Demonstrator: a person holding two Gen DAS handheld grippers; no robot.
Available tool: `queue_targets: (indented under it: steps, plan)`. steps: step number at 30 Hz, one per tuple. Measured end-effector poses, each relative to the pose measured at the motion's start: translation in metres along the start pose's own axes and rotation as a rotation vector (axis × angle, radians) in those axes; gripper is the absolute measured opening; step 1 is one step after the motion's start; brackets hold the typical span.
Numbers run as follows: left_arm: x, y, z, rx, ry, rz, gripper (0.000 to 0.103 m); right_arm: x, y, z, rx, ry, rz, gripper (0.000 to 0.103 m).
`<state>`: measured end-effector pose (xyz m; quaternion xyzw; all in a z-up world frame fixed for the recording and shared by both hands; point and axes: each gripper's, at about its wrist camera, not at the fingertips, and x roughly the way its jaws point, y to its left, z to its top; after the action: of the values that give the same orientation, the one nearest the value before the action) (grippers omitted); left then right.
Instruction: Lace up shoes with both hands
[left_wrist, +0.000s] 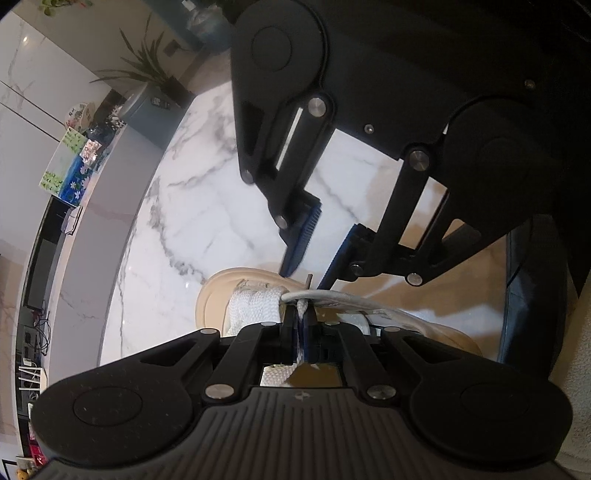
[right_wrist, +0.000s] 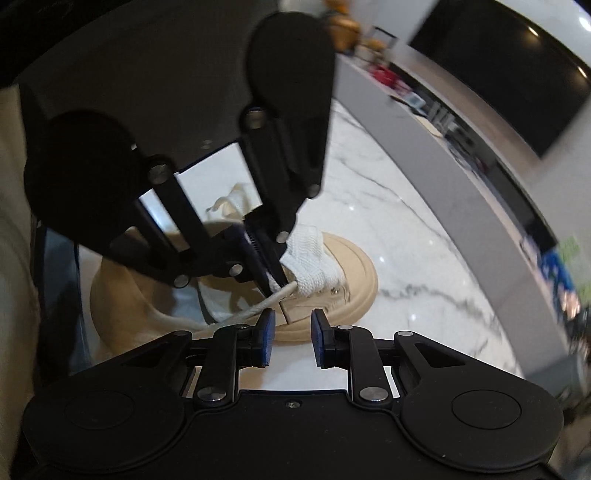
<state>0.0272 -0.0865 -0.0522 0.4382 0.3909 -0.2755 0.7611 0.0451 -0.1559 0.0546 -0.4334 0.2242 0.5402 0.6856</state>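
We see a white marble table (left_wrist: 207, 206) spreading wide under everything, and on it a beige shoe (right_wrist: 343, 273) with a thick pale sole, its toe pointing away from the person. Broad white lace (right_wrist: 314, 254) is woven across the front of the shoe, and a thinner cord-like run (left_wrist: 332, 295) stretches back over the opening. Our left gripper (left_wrist: 300, 325) sits right on top of the shoe with its blue pads pressed together on a strand of the lace, which comes up between them near the eyelets; in the right wrist view the same gripper (right_wrist: 269, 273) reaches in from above, tips pinched on that strand just beside the woven part. Our right gripper (right_wrist: 289, 334) hangs just in front of the shoe's side with its blue pads (right_wrist: 266, 332) spread apart and nothing between them; seen from the left wrist it (left_wrist: 314, 247) comes down from above, tips close to the lace but apart from it. A small dark lace tip (left_wrist: 308, 280) stands up between those tips
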Motion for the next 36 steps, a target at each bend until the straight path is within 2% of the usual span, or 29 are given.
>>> queue_targets:
  steps: [6,14,20,27,29,36]
  plan:
    - [0.0,0.0,-0.003,-0.01,-0.001,-0.003,0.003,0.0,0.003,0.005,-0.056,0.0,0.01,0.002]
    - [-0.003,0.002,-0.004,-0.048,0.0,-0.015,0.005,0.0,0.001,0.012,-0.035,0.024,0.019,0.001]
    - [-0.01,0.003,-0.007,-0.087,-0.006,-0.027,0.03,0.003,0.0,0.019,-0.035,0.042,0.024,0.001]
    - [-0.029,0.003,-0.015,-0.148,-0.041,0.001,0.036,0.007,0.001,0.026,-0.043,0.075,0.016,0.001]
    - [-0.037,0.003,-0.018,-0.166,-0.053,0.039,0.044,0.009,0.001,0.028,-0.04,0.088,0.013,0.001]
    - [-0.057,0.003,-0.035,-0.247,-0.066,0.103,0.044,0.011,-0.002,0.031,0.001,0.139,0.003,0.001]
